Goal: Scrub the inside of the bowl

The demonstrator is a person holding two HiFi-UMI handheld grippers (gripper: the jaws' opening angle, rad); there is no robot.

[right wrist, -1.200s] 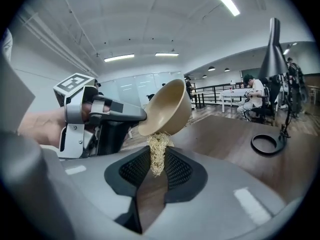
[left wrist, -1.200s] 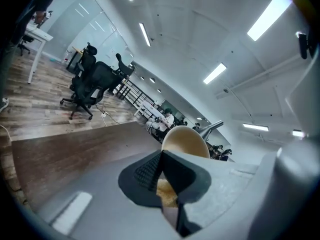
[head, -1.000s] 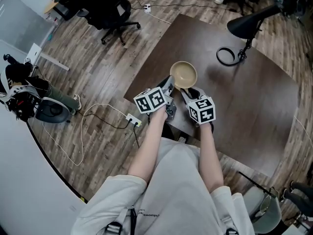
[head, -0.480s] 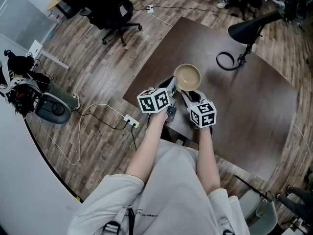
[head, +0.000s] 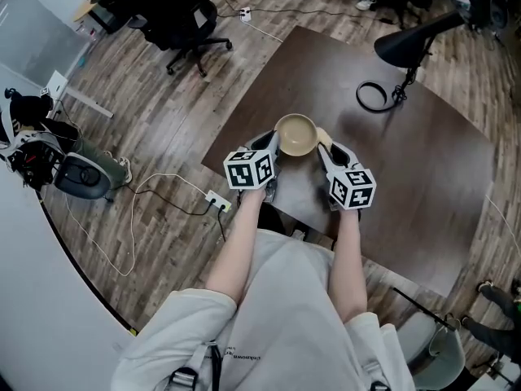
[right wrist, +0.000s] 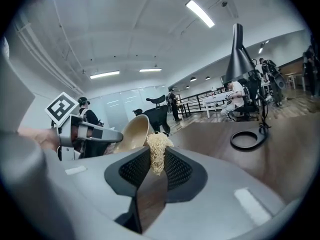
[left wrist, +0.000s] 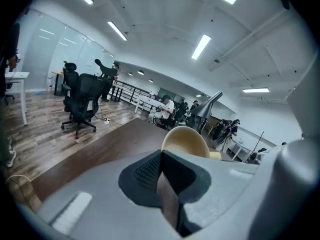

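Observation:
A beige bowl [head: 295, 134] is over the near corner of the dark brown table [head: 407, 177]. My left gripper [head: 272, 143] is shut on its left rim. In the left gripper view the bowl [left wrist: 186, 141] rises just beyond the closed jaws. My right gripper [head: 326, 147] is at the bowl's right side, shut on a pale fibrous scrubber [head: 323, 135]. In the right gripper view the scrubber [right wrist: 158, 149] sticks up between the jaws. There the bowl [right wrist: 133, 132] is tilted, close on the left, and the left gripper [right wrist: 87, 134] holds it.
A black desk lamp [head: 415, 35] with a ring base [head: 377, 96] stands on the far side of the table. The table's near edge runs just in front of the person's body. A black office chair [head: 189, 13] and a power strip with cable [head: 220, 201] are on the wood floor to the left.
The right gripper with the scrubber has moved from below the bowl to its right side. The left gripper has kept hold of the bowl, which has shifted slightly left.

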